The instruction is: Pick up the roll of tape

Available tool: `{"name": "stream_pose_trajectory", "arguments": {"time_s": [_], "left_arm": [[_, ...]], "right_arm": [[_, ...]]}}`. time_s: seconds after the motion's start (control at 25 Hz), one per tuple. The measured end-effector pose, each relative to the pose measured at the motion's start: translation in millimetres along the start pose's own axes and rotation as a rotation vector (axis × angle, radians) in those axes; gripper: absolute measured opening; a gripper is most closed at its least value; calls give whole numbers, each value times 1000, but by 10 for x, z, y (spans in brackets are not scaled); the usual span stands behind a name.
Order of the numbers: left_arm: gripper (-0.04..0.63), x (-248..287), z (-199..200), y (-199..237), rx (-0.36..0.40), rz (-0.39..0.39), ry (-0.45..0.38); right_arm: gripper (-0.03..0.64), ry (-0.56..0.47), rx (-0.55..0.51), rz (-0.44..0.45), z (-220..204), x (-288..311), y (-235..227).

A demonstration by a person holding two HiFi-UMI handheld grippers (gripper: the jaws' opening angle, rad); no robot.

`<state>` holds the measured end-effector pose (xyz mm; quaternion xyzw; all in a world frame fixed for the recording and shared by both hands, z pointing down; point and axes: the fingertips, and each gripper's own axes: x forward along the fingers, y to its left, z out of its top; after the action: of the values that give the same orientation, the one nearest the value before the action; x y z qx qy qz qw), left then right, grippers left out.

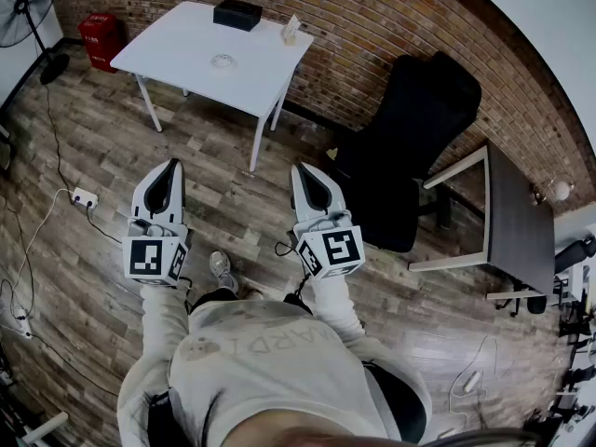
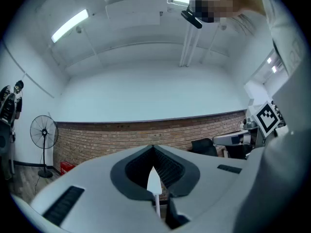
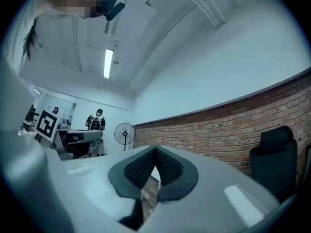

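White table [image 1: 186, 49], red brick wall [image 1: 372, 17]

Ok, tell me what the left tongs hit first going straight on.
Probably the white table: the shut left tongs aim at it across the floor. Height unclear: they may pass above it to the brick wall.

A pale cream sweatshirt [image 1: 270, 361] with faint lettering across the chest was worn, and its long sleeves [image 1: 163, 319] were of the same colour. A dark garment [image 1: 396, 399] was seen at the hip, and a grey shoe [image 1: 221, 266] beyond the hem. The left gripper [image 1: 174, 166] and the right gripper [image 1: 300, 169] were each shaped as a light grey, tapered shell, with the jaws lined in dark ribbed padding. A cube [image 1: 155, 257] printed with black-and-white square markers was mounted at the rear of each.
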<state>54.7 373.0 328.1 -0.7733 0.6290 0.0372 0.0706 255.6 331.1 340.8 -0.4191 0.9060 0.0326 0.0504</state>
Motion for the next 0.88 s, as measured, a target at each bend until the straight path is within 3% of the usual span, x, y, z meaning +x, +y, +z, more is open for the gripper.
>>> {"name": "stream_pose_trajectory", "arguments": {"time_s": [0.52, 0.88], "left_arm": [[6, 235, -75, 191, 3, -15, 10], [6, 722, -190, 623, 4, -17, 18]], "right_arm": [[9, -29, 18, -36, -46, 324, -97], [11, -31, 25, -37, -153, 961, -228]]}}
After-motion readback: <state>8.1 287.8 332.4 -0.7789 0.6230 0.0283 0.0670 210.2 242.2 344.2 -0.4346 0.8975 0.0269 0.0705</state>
